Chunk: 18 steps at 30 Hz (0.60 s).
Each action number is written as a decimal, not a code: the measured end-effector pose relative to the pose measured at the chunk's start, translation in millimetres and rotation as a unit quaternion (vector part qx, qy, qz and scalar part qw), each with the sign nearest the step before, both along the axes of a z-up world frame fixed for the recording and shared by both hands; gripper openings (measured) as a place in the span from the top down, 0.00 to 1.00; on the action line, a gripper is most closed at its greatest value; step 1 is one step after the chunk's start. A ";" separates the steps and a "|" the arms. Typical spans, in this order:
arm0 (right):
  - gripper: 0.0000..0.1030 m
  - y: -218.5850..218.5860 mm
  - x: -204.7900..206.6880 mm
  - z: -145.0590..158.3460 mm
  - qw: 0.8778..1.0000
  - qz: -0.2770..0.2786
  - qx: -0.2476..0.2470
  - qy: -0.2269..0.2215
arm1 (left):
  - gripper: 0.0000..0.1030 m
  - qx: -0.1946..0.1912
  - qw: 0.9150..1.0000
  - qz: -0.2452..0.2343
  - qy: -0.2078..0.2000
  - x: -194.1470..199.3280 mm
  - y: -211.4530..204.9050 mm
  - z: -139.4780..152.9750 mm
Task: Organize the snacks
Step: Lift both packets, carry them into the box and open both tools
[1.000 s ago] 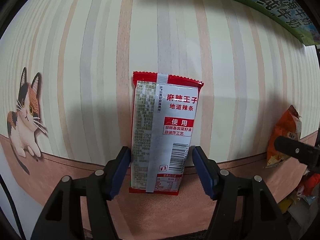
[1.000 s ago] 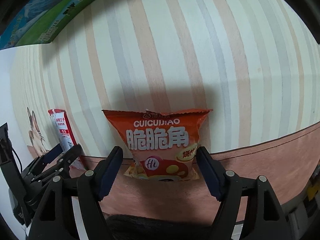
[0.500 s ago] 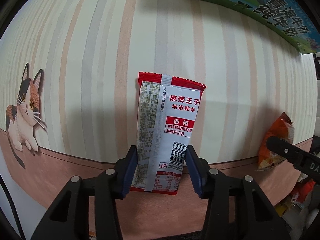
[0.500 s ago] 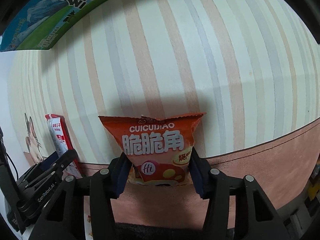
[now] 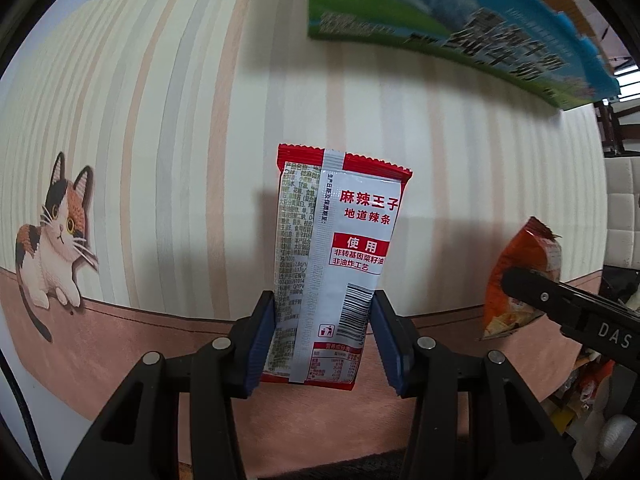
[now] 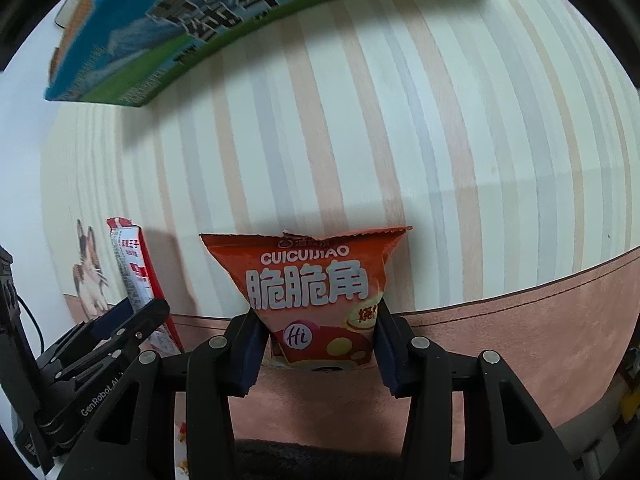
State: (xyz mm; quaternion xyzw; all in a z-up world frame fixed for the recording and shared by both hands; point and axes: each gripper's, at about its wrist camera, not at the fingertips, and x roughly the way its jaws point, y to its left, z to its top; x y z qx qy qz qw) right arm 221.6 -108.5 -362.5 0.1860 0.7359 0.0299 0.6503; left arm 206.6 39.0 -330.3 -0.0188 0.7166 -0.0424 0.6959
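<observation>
Left claw (image 5: 324,336) clamps the red-and-white snack packet (image 5: 336,256) at lower centre of its view. Right claw (image 6: 318,346), its jaws just closing, pinches the orange chip bag (image 6: 308,292) at lower centre.

Advice: hold both grips firm and lift level; the pinched bag is soft.

Against the earlier frames, both claws were wide and both snacks now hang clear of the striped desk (image 5: 160,140). The milk carton (image 6: 180,32) looms larger in the upper frame.

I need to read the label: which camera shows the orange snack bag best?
The right wrist view: the orange snack bag faces the lens, print legible, pinched between the right gripper fingers. The left wrist view shows it only edge-on at the right, partly hidden.
</observation>
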 end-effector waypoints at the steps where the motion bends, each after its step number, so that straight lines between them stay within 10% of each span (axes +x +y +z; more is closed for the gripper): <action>1: 0.52 -3.0 0.5 4.0 1.000 -0.001 0.004 -0.003 | 0.57 -0.005 1.000 -0.002 -0.004 0.7 -2.2 6.7; 18: 0.53 -93.6 59.1 146.8 0.991 -0.016 0.062 -0.120 | 0.57 -0.105 0.989 -0.026 -0.101 76.0 -48.0 144.6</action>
